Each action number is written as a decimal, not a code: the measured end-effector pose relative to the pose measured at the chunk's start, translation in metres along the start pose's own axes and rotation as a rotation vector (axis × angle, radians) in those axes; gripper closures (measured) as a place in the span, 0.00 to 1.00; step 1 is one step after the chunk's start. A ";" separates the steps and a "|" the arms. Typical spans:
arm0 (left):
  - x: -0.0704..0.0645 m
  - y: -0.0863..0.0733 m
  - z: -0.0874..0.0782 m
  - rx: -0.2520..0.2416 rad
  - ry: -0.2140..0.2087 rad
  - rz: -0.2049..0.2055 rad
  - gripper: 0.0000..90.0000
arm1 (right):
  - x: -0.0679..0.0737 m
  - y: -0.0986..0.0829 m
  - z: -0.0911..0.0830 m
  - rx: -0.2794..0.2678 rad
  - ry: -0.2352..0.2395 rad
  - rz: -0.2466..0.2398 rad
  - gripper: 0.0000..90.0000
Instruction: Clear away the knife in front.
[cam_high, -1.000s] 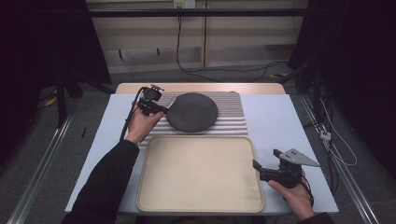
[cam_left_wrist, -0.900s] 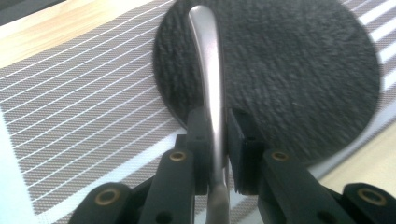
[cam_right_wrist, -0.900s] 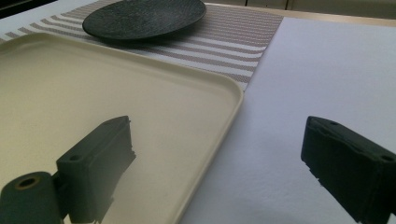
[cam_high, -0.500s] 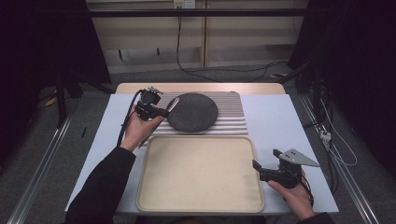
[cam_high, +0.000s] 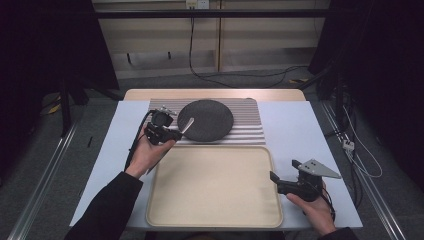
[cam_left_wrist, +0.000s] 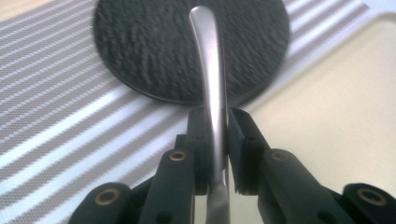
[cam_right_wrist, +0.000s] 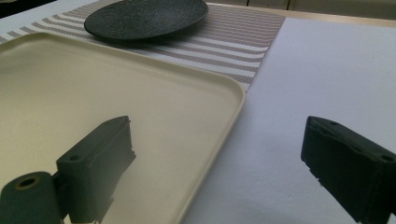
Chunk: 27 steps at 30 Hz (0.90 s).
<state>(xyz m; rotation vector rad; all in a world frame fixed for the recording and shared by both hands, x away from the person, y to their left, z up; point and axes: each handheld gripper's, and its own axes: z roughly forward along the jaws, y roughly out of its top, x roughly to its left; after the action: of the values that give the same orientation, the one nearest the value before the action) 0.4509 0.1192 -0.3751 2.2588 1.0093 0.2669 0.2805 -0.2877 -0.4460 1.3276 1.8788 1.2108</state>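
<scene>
My left gripper (cam_high: 175, 134) is shut on a silver utensil (cam_high: 187, 124), held by its narrow middle. In the left gripper view the utensil's rounded handle end (cam_left_wrist: 205, 56) reaches out over the dark round plate (cam_left_wrist: 140, 46), with my left gripper (cam_left_wrist: 215, 116) clamping it from both sides; its other end is hidden below the jaws. The plate (cam_high: 206, 120) lies on a striped placemat (cam_high: 245, 130). My right gripper (cam_high: 283, 170) hovers open by the right rim of the cream tray (cam_high: 215, 185), nothing between its jaws (cam_right_wrist: 219, 135).
The tray (cam_right_wrist: 93, 93) lies bare in front of the placemat (cam_right_wrist: 243, 42) and plate (cam_right_wrist: 144, 18). A white table cover (cam_high: 305, 130) stretches to the right. Cables run on the floor behind and to the right of the table.
My left gripper has drawn back toward the person and slightly right, carrying the utensil, whose handle now shows over the plate's left edge. The right gripper has stayed put.
</scene>
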 end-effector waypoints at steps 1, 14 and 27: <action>-0.003 -0.002 -0.001 0.004 0.000 0.009 0.89 | 0.000 0.000 0.000 0.002 -0.001 0.002 0.10; -0.024 -0.017 -0.002 0.030 -0.013 0.037 0.89 | 0.001 0.000 0.000 0.001 -0.001 -0.006 0.10; -0.045 -0.035 0.003 0.081 -0.045 0.055 0.89 | 0.002 0.001 0.001 0.005 0.000 -0.011 0.10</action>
<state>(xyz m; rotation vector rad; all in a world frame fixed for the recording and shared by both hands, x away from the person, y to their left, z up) 0.4002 0.1027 -0.3964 2.3579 0.9515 0.2008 0.2809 -0.2848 -0.4458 1.3181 1.8880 1.2008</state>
